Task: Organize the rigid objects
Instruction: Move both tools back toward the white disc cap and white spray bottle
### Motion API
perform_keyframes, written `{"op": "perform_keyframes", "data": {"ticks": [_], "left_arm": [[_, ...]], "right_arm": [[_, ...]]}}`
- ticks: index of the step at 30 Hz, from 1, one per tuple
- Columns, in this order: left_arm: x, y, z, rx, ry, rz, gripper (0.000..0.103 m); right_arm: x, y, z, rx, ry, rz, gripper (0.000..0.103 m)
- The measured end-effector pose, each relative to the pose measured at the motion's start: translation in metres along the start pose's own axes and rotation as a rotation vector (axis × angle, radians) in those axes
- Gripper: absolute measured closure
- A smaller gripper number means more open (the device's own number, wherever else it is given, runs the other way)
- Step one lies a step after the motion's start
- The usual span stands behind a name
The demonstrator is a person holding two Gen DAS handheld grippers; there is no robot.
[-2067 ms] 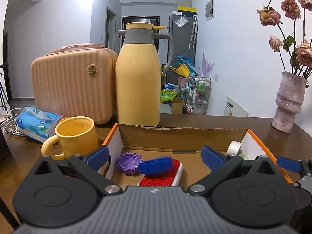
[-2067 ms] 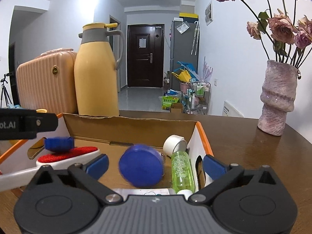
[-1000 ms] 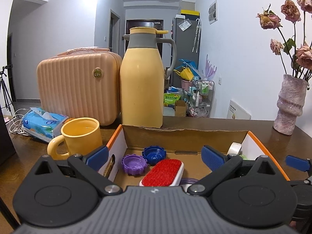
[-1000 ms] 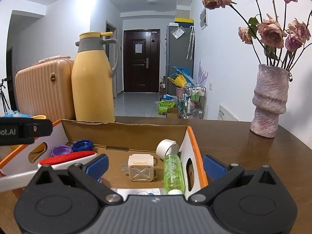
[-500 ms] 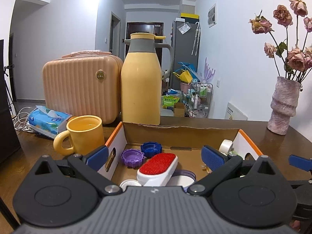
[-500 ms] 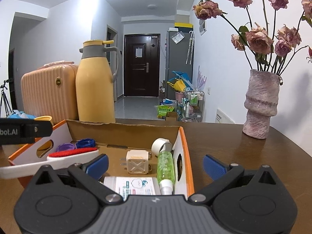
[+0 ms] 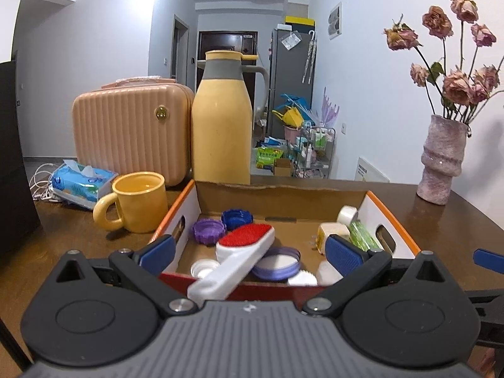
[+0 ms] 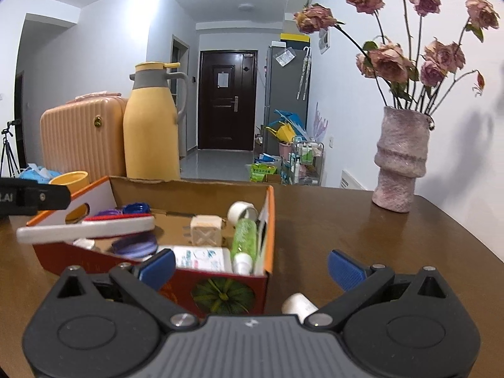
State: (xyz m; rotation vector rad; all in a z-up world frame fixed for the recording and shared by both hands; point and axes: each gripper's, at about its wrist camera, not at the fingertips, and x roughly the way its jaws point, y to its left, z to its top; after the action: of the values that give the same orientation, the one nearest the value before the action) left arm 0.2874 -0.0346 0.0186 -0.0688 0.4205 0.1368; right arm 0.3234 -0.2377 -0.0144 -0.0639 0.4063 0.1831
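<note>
I have both grippers level, facing the cardboard box (image 7: 283, 193). My left gripper (image 7: 249, 252) has its fingers spread wide with nothing between them, just short of the near wall; my right gripper (image 8: 250, 267) is equally apart and empty, with a small white bottle (image 8: 297, 306) on the table just beneath it. Inside the box, the red-faced brush (image 7: 242, 250) leans over the near edge beside the purple cap (image 7: 208, 230) and blue cap (image 7: 237, 219). Compared with half a second ago, both grippers sit further back and the box looks smaller.
</note>
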Motion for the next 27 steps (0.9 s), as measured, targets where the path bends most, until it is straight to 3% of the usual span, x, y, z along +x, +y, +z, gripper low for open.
{"op": "perform_keyframes", "data": {"ticks": [18, 27], "left_arm": [[-0.026, -0.018, -0.040, 0.043, 0.080, -0.041, 0.000], [-0.018, -0.027, -0.057, 0.044, 0.172, -0.070, 0.000]], "right_arm": [[-0.039, -0.040, -0.037, -0.004, 0.057, -0.045, 0.000], [-0.042, -0.061, -0.049, 0.038, 0.063, -0.046, 0.000]]}}
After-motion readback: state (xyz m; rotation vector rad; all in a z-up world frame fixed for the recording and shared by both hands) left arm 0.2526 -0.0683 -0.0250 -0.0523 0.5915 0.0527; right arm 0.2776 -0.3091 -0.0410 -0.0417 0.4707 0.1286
